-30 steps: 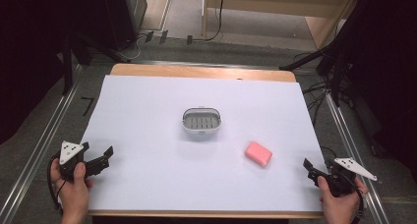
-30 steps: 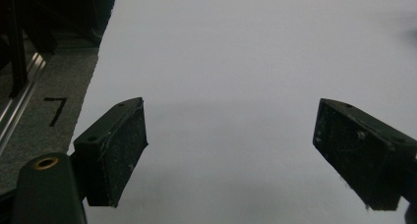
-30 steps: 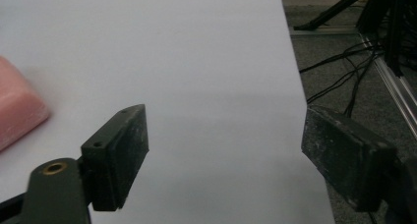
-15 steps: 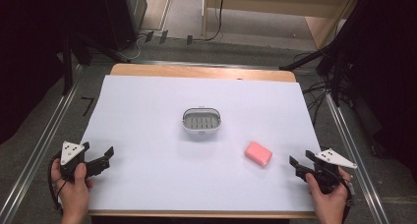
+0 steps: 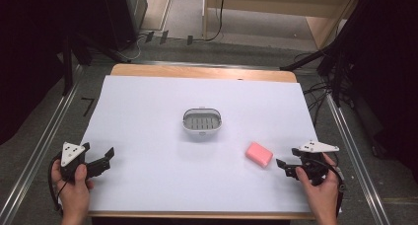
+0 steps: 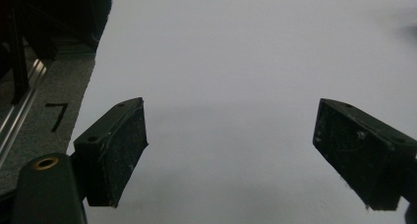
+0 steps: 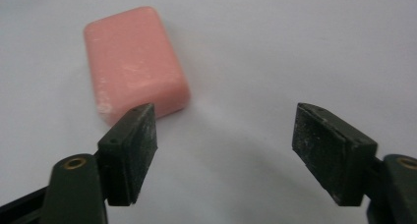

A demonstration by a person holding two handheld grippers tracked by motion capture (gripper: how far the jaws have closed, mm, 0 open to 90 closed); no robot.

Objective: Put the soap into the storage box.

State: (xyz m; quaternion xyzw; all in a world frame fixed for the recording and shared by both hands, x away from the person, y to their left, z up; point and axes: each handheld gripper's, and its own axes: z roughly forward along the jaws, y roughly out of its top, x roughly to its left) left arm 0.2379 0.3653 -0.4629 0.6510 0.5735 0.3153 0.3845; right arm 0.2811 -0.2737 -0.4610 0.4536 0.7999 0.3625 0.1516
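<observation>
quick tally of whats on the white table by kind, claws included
pink soap bar: 1
grey soap dish: 1
hand-held claws: 2, the left claw and the right claw, both open with nothing between the jaws
total: 4

This looks like a lab or test room set up for recording, not a home. The table point(image 5: 148, 70) is a plain wooden board covered with a white sheet point(image 5: 148, 111), standing on grey carpet point(image 5: 44, 131). Metal rails point(image 5: 39, 151) run along both sides of it, and a black "7" point(image 5: 87, 105) is marked on the floor at the left. Cables point(image 5: 315, 94) trail across the floor, with dark stands point(image 5: 340, 62) and black drapes point(image 5: 29, 47) at the sides and a bare wooden frame point(image 5: 320, 27) behind.
</observation>
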